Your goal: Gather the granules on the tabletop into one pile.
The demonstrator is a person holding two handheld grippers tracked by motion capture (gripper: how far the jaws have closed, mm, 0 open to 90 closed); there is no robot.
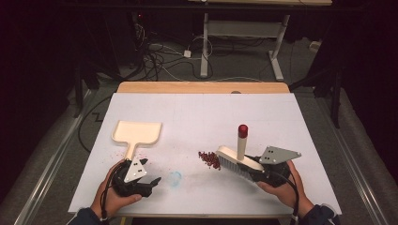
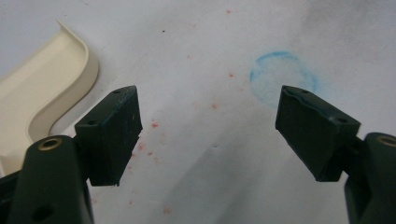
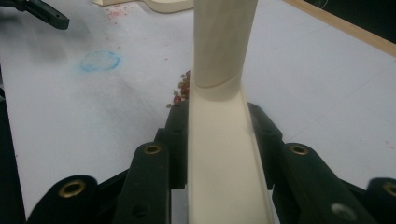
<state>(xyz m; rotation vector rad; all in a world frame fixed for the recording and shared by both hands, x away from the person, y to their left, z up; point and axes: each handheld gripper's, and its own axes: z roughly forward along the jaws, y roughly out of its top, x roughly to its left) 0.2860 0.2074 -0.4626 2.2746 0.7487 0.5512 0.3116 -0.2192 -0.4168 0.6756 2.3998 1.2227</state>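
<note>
R gripper [image 3: 219, 140] jaws clamped on the cream brush [image 1: 237, 160] body, handle w/ red cap standing upright, bristles on the white table sheet [image 1: 197, 117] touching a small pile of red bits [image 1: 209, 159] on the brush's left. L gripper [image 2: 205, 135] jaws wide apart, nothing btwn them, hovering over the sheet near a blue circle mark [image 2: 282, 77]. Cream dustpan [image 1: 137, 133] lies just beyond the L gripper, handle pointing at it, well apart from the pile.

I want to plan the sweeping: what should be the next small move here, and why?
Probably the left tool should close on the dustpan handle. Its jaws stand open over the bare white sheet, beside the pan. The right tool already grips the brush, whose bristles touch the red crumbs, but no pan waits to receive them.
</note>
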